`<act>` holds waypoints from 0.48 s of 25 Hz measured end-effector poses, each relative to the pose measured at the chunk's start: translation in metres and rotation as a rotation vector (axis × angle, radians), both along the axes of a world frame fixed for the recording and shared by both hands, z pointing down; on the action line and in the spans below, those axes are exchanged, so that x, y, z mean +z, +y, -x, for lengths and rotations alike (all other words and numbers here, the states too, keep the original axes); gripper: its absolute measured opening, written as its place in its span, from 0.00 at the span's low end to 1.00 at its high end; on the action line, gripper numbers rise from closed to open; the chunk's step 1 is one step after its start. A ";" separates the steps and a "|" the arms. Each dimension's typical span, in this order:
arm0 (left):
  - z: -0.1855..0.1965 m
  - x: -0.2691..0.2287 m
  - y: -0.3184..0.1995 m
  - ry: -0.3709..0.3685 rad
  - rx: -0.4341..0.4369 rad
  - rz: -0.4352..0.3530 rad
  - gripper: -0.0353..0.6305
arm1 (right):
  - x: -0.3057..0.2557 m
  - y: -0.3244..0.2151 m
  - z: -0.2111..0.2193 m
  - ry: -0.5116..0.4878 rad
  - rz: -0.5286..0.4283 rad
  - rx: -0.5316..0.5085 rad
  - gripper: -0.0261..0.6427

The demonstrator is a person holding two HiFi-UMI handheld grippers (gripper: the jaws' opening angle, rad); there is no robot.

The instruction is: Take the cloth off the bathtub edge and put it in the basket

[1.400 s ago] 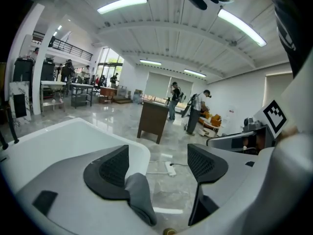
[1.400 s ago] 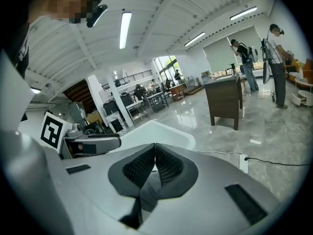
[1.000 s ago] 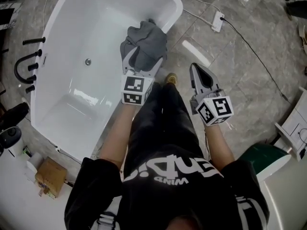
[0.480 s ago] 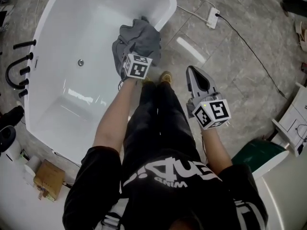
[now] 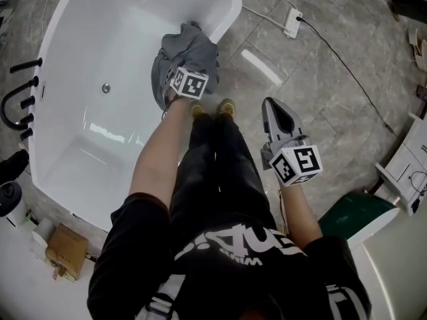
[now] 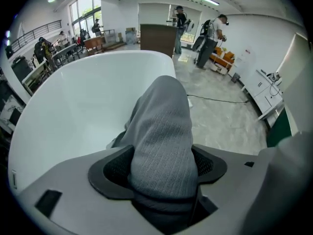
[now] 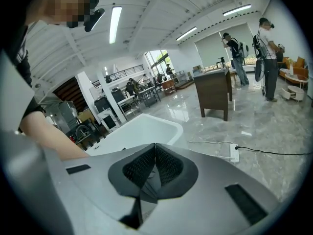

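A grey knitted cloth (image 5: 185, 53) hangs over the near rim of the white bathtub (image 5: 87, 145). My left gripper (image 5: 179, 72) reaches down onto it, and in the left gripper view the cloth (image 6: 164, 131) fills the gap between the jaws, which are shut on it. My right gripper (image 5: 275, 109) hangs over the floor to the right of the person's legs; its jaws are shut with nothing between them (image 7: 154, 168). A green basket (image 5: 357, 217) shows at the lower right of the head view.
Black taps (image 5: 20, 99) stand at the tub's left edge. A white power strip (image 5: 291, 23) and black cable (image 5: 347, 65) lie on the grey marble floor. A cardboard box (image 5: 65, 251) sits lower left, white furniture (image 5: 410, 169) at the right. People stand far off.
My left gripper has pushed forward and down onto the cloth and closed on it. The right gripper has stayed almost where it was.
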State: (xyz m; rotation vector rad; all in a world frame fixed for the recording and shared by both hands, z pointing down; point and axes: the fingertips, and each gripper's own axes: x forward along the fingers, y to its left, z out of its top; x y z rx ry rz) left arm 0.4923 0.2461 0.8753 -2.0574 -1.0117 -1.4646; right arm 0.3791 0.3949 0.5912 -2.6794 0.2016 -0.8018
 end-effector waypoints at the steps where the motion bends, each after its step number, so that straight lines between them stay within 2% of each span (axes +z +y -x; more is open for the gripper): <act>1: 0.000 0.000 0.000 -0.003 0.004 0.003 0.58 | 0.001 0.000 0.000 -0.003 0.001 -0.002 0.06; 6: 0.001 -0.002 -0.003 -0.006 -0.005 0.009 0.50 | 0.004 -0.004 0.001 -0.016 0.001 -0.009 0.06; 12: 0.008 -0.028 -0.008 0.017 -0.034 0.078 0.44 | -0.003 0.000 0.000 -0.011 0.009 -0.006 0.06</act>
